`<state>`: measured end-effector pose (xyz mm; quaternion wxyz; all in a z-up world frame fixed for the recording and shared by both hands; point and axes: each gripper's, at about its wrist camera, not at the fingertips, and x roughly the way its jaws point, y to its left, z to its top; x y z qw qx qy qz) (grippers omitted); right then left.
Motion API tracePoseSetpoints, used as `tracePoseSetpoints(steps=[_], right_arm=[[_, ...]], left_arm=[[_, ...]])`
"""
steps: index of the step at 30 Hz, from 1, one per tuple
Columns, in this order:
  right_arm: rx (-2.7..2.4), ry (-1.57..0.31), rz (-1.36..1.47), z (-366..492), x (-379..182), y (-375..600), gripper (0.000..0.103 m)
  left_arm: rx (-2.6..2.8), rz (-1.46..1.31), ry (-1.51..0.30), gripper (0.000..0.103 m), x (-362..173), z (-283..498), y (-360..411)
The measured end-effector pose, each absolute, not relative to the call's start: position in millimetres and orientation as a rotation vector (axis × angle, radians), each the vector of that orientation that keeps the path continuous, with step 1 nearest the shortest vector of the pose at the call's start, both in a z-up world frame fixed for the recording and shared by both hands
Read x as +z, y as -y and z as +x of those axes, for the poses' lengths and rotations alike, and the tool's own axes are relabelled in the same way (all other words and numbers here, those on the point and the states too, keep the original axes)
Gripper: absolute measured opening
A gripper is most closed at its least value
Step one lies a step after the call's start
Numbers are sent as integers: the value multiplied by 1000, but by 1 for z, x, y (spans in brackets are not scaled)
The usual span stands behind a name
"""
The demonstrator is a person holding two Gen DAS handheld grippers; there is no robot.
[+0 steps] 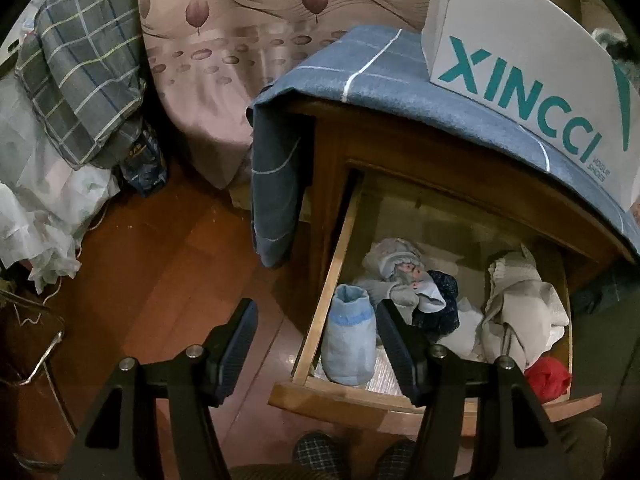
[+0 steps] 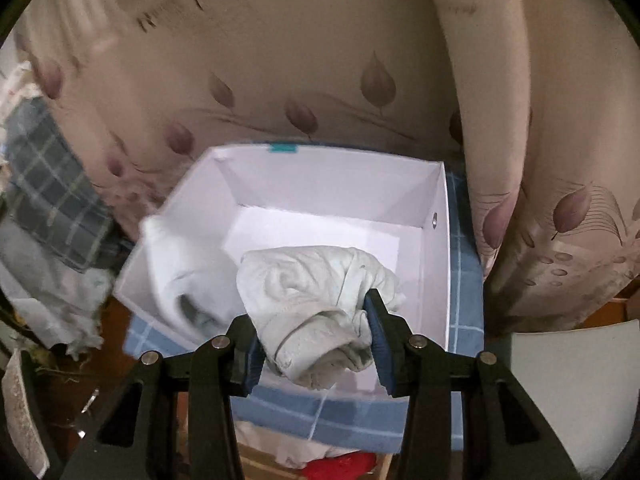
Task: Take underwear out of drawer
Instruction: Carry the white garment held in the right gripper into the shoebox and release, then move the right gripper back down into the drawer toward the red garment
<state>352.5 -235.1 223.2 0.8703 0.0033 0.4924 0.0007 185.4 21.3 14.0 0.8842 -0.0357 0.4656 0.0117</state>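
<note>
One rolled white underwear (image 2: 316, 312) between right gripper (image 2: 316, 344) pads, above one box (image 2: 434, 248)

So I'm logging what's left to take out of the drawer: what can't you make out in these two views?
- Drawer, left wrist view: its front right corner is behind the left gripper finger.
- White garment in the right gripper: bundled, type unclear.
- White cloth on the white box edge, right wrist view: motion-blurred.
- Red item: partly hidden in both views.
</note>
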Motion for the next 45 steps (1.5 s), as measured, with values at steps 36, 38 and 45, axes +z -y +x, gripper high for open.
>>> tracePoseSetpoints(steps=[36,38,45], right_arm=[[95,-1309,-40,242,205,236,71],[103,-1375,-51,225,184,236,71],[81,-1591,-9,202,88,239,71]], left_arm=[[22,-108,-979,63,14,185,-25],[19,-110,-981,63,13,186,-24],[21,-118,-986,63,13,186,-27]])
